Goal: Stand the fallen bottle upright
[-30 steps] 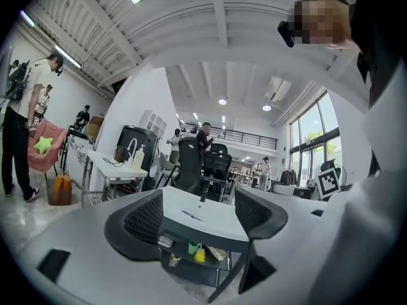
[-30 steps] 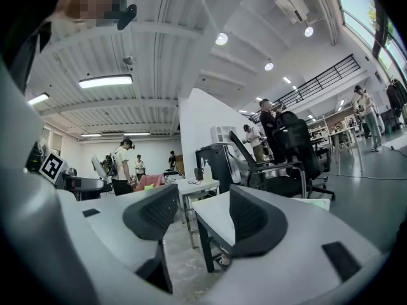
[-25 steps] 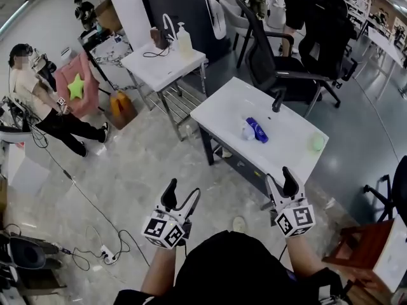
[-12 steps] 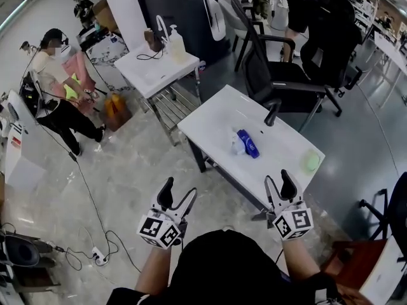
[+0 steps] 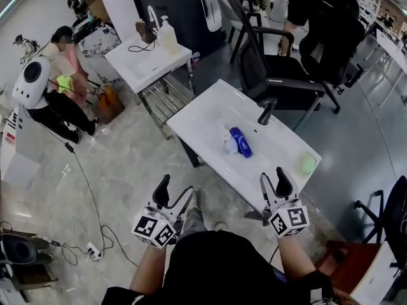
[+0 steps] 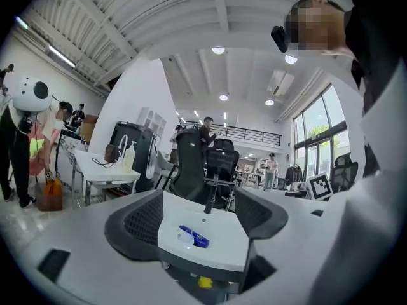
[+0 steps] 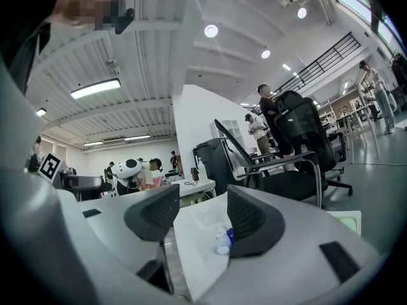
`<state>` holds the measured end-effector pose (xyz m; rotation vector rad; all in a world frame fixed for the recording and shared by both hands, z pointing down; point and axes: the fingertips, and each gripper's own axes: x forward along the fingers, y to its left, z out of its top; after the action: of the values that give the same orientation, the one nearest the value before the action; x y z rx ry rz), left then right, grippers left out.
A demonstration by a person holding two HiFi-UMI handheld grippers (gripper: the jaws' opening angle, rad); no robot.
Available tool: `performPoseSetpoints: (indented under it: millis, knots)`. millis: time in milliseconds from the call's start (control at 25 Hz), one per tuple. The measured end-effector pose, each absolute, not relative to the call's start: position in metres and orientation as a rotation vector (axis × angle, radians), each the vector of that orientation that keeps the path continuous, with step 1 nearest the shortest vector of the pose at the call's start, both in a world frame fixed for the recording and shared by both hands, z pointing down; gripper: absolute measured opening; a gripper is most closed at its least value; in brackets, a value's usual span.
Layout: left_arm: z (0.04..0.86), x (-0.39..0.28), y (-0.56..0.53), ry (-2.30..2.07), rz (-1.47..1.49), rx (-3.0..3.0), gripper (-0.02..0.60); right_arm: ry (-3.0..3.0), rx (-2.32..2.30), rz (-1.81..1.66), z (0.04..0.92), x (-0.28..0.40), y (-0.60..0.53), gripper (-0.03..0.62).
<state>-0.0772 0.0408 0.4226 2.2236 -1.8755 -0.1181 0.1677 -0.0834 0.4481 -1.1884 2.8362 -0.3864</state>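
Note:
A blue bottle with a clear cap (image 5: 236, 142) lies on its side in the middle of a white table (image 5: 203, 116). It also shows lying flat in the left gripper view as the blue bottle (image 6: 193, 236), and partly behind a jaw in the right gripper view as the bottle (image 7: 223, 241). My left gripper (image 5: 173, 196) is open and empty, short of the table's near left side. My right gripper (image 5: 271, 181) is open and empty at the table's near edge. Both point level toward the table.
A green round thing (image 5: 308, 164) sits at the table's right end. A black office chair (image 5: 280, 75) stands behind it, its armrest over the far edge. A second white table (image 5: 137, 62) with a pump bottle is far left. People and floor cables are at the left.
Both grippers and my head have come closer to the white table. The bottle has not moved on it. The person at the left has turned and bent over.

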Motion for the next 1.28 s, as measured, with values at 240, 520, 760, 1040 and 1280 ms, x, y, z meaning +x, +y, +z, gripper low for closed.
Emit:
performPoseSetpoints:
  millis: [240,520,760,1040,1280]
  knots:
    - [0.434,-0.097,0.016,-1.883,-0.119,2.198,0.35,2.831,-1.219,-0.39,0.453,0.156,-0.102,0.247]
    - [0.43,-0.123,-0.051,-1.81,-0.122,2.278,0.351,2.812,-1.323,-0.367,0.448,0.132,-0.15,0.245]
    - [0.428,-0.169,-0.101,-1.779,-0.119,2.305,0.35,2.864,-1.365,-0.358,0.454,0.076,-0.181,0.233]
    - [0.432,-0.207,-0.152,-1.686,-0.124,2.353,0.351,2.97,-1.379,-0.38,0.476,0.014,-0.228,0.235]
    - [0.444,-0.235,-0.174,-1.61,-0.098,2.357,0.351,3.131,-1.361,-0.421,0.527,-0.042,-0.263,0.235]
